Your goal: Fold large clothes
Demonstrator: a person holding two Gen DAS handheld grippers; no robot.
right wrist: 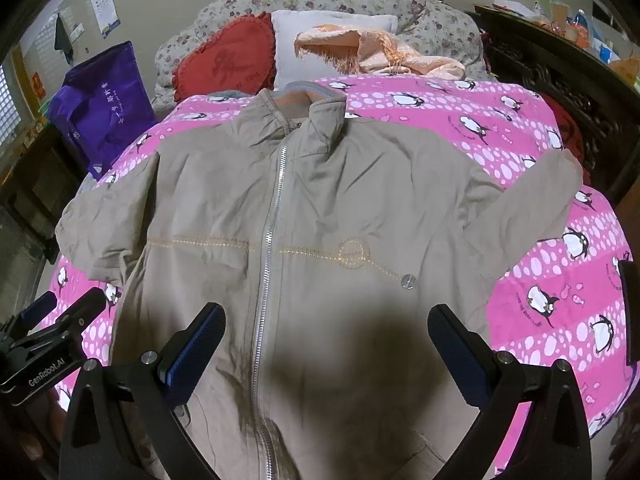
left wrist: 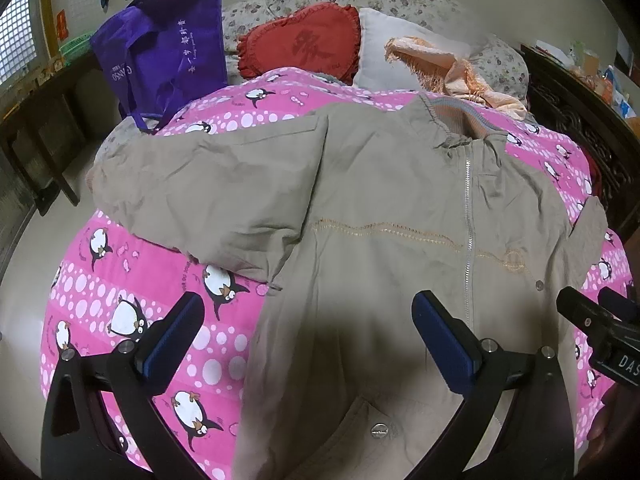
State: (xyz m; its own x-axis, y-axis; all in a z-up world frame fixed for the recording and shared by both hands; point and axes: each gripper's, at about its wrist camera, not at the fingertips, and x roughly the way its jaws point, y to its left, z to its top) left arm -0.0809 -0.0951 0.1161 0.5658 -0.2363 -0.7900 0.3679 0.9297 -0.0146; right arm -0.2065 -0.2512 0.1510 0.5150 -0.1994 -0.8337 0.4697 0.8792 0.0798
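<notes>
jacket laid flat, both hand-held grippers released over its hem

nearest the cameras, the left hand-held gripper [left wrist: 308, 336] and the right hand-held gripper [right wrist: 326, 344] both stand with jaws spread wide and nothing between them. each hovers over the lower part of the khaki jacket [right wrist: 304, 240], the left one over the hem's left edge, where pink shows under its outer finger, the right one just right of the zipper [right wrist: 266, 248]. whether either finger touches the cloth cannot be told.

the jacket lies front up on the pink penguin bedspread [right wrist: 560, 280], zipped, its long axis running straight away from both grippers, hem near and collar [right wrist: 306, 98] far. the zipper marks that axis.

further out, the left sleeve [left wrist: 208, 188] is spread sideways to the left, thick and rumpled; the right sleeve [right wrist: 532, 196] angles outward to the right. judged from this layout, no fold is made yet, and each sleeve lies forward and outward of the gripper on its own side, so each hand is the nearer one for its own sleeve.

beyond the collar lie a red heart cushion [right wrist: 228, 56], a white pillow [right wrist: 292, 44] and a peach fringed cloth [right wrist: 380, 50]; a purple bag [left wrist: 168, 52] stands at the far left.
</notes>
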